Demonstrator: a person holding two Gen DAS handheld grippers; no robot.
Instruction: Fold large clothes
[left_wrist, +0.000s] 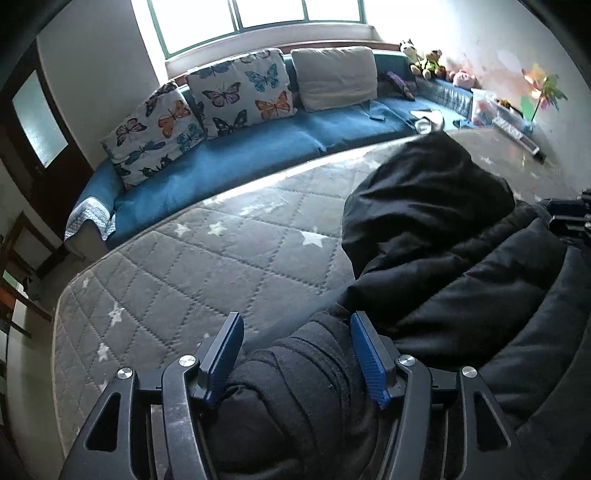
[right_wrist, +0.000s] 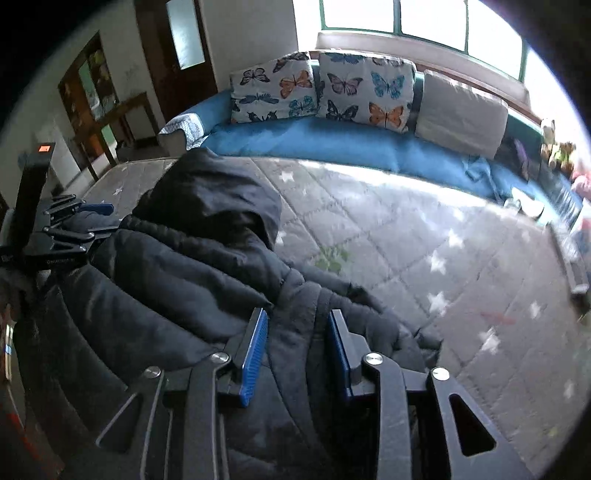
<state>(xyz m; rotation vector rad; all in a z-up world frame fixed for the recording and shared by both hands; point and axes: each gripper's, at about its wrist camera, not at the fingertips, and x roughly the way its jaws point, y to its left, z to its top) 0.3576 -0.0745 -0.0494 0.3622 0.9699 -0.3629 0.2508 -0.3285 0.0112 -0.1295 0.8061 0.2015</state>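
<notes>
A black quilted hooded jacket (left_wrist: 461, 280) lies on the grey star-patterned mattress (left_wrist: 207, 273), hood (left_wrist: 424, 192) pointing toward the sofa. My left gripper (left_wrist: 295, 321) is open, its blue pads either side of the jacket's ribbed cuff (left_wrist: 295, 373). In the right wrist view the jacket (right_wrist: 177, 266) fills the lower left. My right gripper (right_wrist: 297, 314) is open, jaws straddling a fold of the jacket's edge (right_wrist: 295, 354). The left gripper also shows in the right wrist view (right_wrist: 74, 221), at the jacket's far side. The right gripper body shows at the right edge of the left wrist view (left_wrist: 570, 218).
A blue sofa (left_wrist: 229, 162) with butterfly cushions (left_wrist: 240, 92) and a plain cushion (left_wrist: 336, 77) runs along the mattress's far side under the window. Stuffed toys (left_wrist: 428, 59) and a pinwheel (left_wrist: 543, 92) stand at far right. A dark door (right_wrist: 181, 48) is at far left.
</notes>
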